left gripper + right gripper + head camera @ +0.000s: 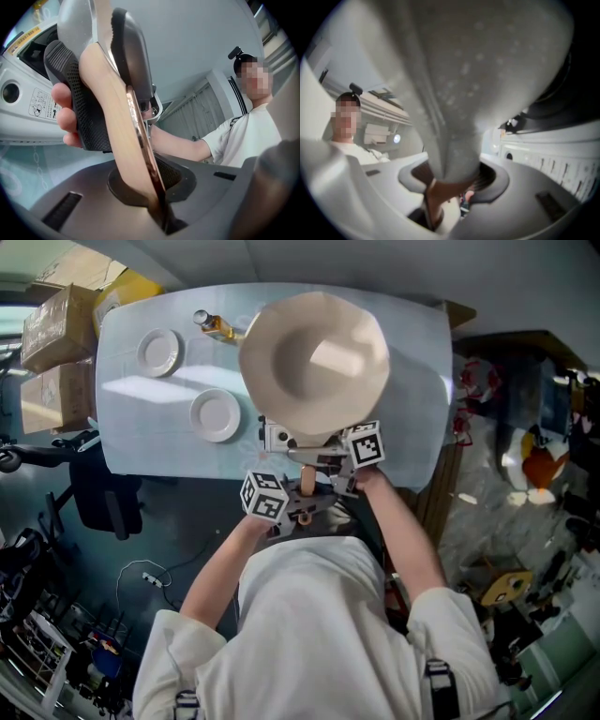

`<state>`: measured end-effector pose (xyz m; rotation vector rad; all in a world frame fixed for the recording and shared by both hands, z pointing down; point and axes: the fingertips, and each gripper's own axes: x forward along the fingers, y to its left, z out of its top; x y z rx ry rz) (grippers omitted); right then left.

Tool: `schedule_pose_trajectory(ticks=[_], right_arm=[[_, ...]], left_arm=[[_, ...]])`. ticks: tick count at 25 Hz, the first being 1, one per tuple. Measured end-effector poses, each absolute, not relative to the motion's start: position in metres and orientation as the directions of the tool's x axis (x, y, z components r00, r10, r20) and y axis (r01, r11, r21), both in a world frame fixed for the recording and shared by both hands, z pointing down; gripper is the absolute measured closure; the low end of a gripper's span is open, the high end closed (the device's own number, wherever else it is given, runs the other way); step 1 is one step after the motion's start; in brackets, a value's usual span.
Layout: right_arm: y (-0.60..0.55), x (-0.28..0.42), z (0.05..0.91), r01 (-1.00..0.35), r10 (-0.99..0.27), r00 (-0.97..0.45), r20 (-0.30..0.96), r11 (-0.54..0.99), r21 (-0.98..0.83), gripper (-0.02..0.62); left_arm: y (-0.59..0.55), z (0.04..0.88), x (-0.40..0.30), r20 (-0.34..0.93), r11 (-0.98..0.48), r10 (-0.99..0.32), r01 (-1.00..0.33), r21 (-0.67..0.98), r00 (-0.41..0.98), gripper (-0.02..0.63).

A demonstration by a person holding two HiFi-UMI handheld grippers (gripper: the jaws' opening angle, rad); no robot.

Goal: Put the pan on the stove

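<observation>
Pan (pixel 314 357), cream, carried above table (pixel 131 442). Left gripper (pixel 296 512) and right gripper (pixel 321 465) both pinch its wooden handle (pixel 307 482).

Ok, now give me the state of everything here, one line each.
pan: empty, upright, held by its handle above the table.
left tool: shut on the handle's wooden end.
right tool: shut on the handle's grey neck.
far plate: empty, lying flat.
near plate: empty, lying flat.
bottle: amber liquid inside.
stove: mostly hidden under the pan.
</observation>
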<state>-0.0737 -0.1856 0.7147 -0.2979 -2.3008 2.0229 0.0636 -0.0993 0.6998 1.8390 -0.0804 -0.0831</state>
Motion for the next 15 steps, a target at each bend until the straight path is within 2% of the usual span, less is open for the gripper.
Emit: schedule_pose_trajectory(ticks=[11,15], right_arm=[[-0.1874,-0.0681,0.7165,0.128,0.215,-0.971,-0.104,0.101,-0.987,0.393],[-0.1944,-0.066,0.7178,0.138,0.181,-0.976,-0.12,0.096,-0.986,0.393]], left_arm=[[-0.1048,0.7019,0.0741,-0.041,-0.264,-0.099,0.014,0.965,0.994,0.572],[-0.1068,0.7036,0.073,-0.049,-0.257,-0.104,0.021,0.966,0.993,0.572]])
